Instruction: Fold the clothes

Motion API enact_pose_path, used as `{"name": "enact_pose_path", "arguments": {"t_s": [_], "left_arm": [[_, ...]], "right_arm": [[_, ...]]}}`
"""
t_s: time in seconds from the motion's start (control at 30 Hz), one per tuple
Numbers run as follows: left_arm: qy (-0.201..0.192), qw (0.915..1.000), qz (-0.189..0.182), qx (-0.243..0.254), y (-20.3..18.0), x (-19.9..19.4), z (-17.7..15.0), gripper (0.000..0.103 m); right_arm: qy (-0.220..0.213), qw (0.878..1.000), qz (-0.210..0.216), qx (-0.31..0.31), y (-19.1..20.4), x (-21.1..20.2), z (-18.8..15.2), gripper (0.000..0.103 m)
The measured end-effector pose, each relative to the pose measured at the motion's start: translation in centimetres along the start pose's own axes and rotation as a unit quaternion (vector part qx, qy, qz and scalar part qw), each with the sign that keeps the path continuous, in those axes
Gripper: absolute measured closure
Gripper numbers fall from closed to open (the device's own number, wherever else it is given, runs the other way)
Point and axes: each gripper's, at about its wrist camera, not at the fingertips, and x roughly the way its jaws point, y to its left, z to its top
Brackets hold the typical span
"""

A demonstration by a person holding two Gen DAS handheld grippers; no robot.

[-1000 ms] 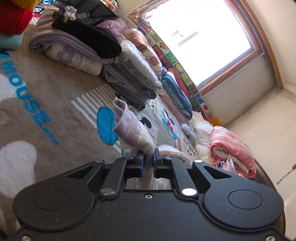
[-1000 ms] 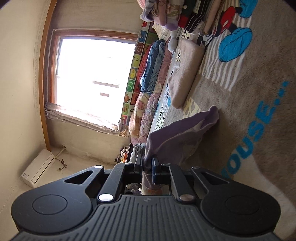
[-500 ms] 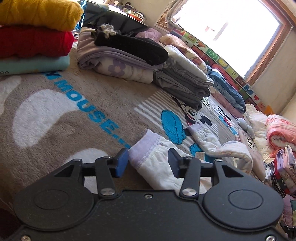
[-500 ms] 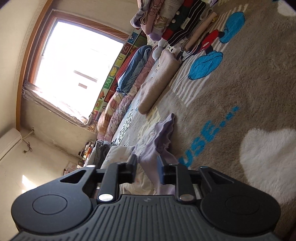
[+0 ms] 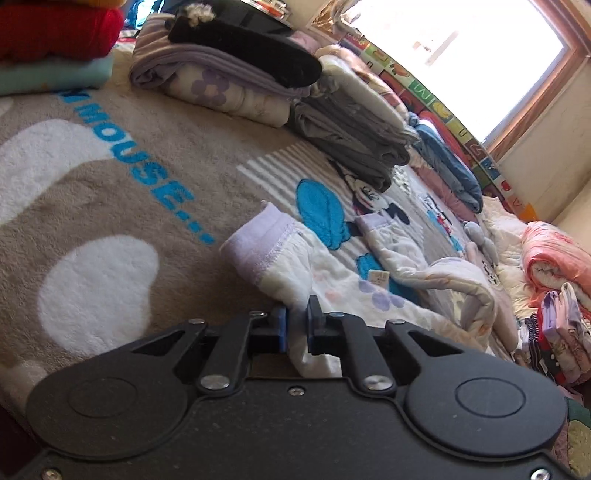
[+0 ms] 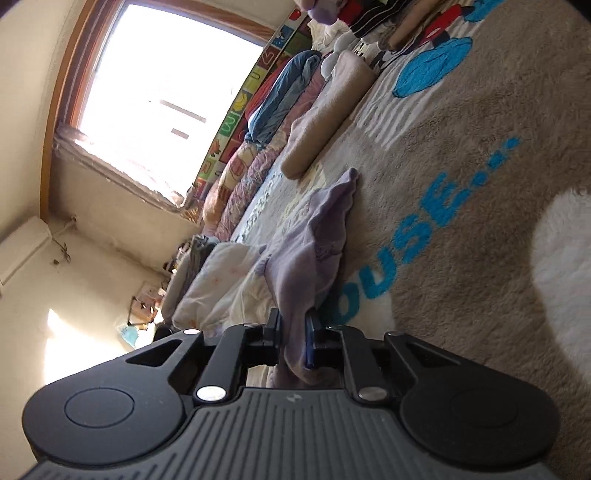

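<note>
1. The left gripper (image 5: 295,325) is clamped on the white floral fabric of the garment (image 5: 314,266), pads close together with cloth pinched between them.
2. The right gripper (image 6: 293,334) is clamped on a lilac fold of the same garment (image 6: 314,251); the cloth fills the narrow gap between its pads.
3. The garment, white with pale flower print and lilac cuffs (image 5: 258,236), lies crumpled on the blanket (image 5: 110,192), a grey-brown fleece with blue lettering and a cartoon mouse print.
4. Beyond the garment, folded stacks sit on the blanket: a lilac floral bundle (image 5: 221,85) with a black item (image 5: 251,55) on top, and a grey pile (image 5: 354,140) just beside it.
5. A red folded item (image 5: 55,29) rests on a teal one (image 5: 55,75) at the far left.
6. Rolled bedding lies along the wall under the window (image 6: 166,85).
</note>
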Motion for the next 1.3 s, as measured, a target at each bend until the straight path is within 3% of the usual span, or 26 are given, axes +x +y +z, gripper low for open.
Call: {"name": "enact_pose_path", "arguments": {"t_s": [0.17, 0.23, 0.3, 0.33, 0.37, 0.4, 0.47, 0.63, 0.67, 0.7, 0.77, 0.87, 1.07, 1.17, 1.2, 1.27, 1.3], "left_arm": [[0.014, 0.9997, 0.019, 0.004, -0.2, -0.3, 0.1, 0.095], [0.018, 0.9986, 0.048, 0.013, -0.1, 0.1, 0.0, 0.087], [-0.01, 0.9973, 0.067, 0.03, -0.6, -0.5, -0.1, 0.083], [-0.021, 0.9964, 0.072, 0.038, -1.0, -1.0, -0.1, 0.075], [-0.03, 0.9956, 0.075, 0.046, -1.5, -1.5, 0.1, 0.059], [-0.039, 0.9949, 0.078, 0.052, -2.0, -2.0, 0.2, 0.052], [-0.047, 0.9945, 0.074, 0.057, -2.6, -2.9, 0.3, 0.049], [-0.044, 0.9942, 0.074, 0.063, -3.6, -4.0, 0.1, 0.048], [-0.047, 0.9944, 0.07, 0.064, -4.0, -4.5, 0.0, 0.048], [-0.05, 0.9944, 0.065, 0.067, -4.4, -4.9, 0.0, 0.048], [-0.061, 0.993, 0.058, 0.082, -5.8, -6.1, 0.1, 0.048], [-0.074, 0.9917, 0.041, 0.097, -7.6, -7.6, 0.4, 0.047], [-0.071, 0.9915, 0.004, 0.109, -10.4, -8.1, 1.0, 0.042], [-0.062, 0.9898, -0.01, 0.128, -11.9, -6.7, 0.9, 0.037], [-0.058, 0.9892, -0.012, 0.134, -12.3, -5.9, 0.9, 0.037], [-0.045, 0.9889, -0.01, 0.141, -12.6, -4.1, 1.1, 0.037], [-0.034, 0.9893, -0.009, 0.141, -12.6, -2.9, 1.3, 0.037]], "right_arm": [[-0.032, 0.999, -0.002, 0.036, -0.9, -3.4, 1.5, 0.099], [-0.036, 0.998, -0.021, 0.046, -1.7, -3.9, 1.9, 0.099], [-0.027, 0.998, -0.021, 0.05, -2.1, -3.4, 2.0, 0.094], [-0.023, 0.999, -0.023, 0.043, -2.0, -3.1, 2.1, 0.093], [-0.018, 0.999, -0.029, 0.021, -1.6, -2.8, 2.0, 0.084], [-0.01, 0.999, -0.037, 0.001, -1.1, -2.3, 2.0, 0.059], [0.01, 0.998, -0.049, -0.028, -0.6, -1.3, 1.7, 0.031], [0.047, 0.99, -0.054, -0.125, 1.3, 1.6, 0.3, 0.033], [0.057, 0.989, -0.046, -0.125, 1.4, 2.1, 0.1, 0.05], [0.074, 0.991, -0.03, -0.108, 1.2, 2.5, -0.1, 0.082], [0.079, 0.995, -0.004, -0.065, 0.7, 2.5, -0.4, 0.084], [0.048, 0.997, 0.05, 0.017, 0.4, 0.7, 0.5, 0.088], [0.028, 0.998, 0.02, 0.053, -1.0, -3.0, 2.4, 0.088], [-0.012, 0.998, -0.009, 0.054, -1.6, -4.6, 3.5, 0.085], [-0.026, 0.998, -0.008, 0.05, -1.7, -4.9, 3.9, 0.08], [-0.045, 0.998, -0.005, 0.034, -1.7, -5.0, 4.7, 0.046], [-0.044, 0.999, -0.005, 0.03, -1.8, -4.6, 5.1, 0.043]]}}
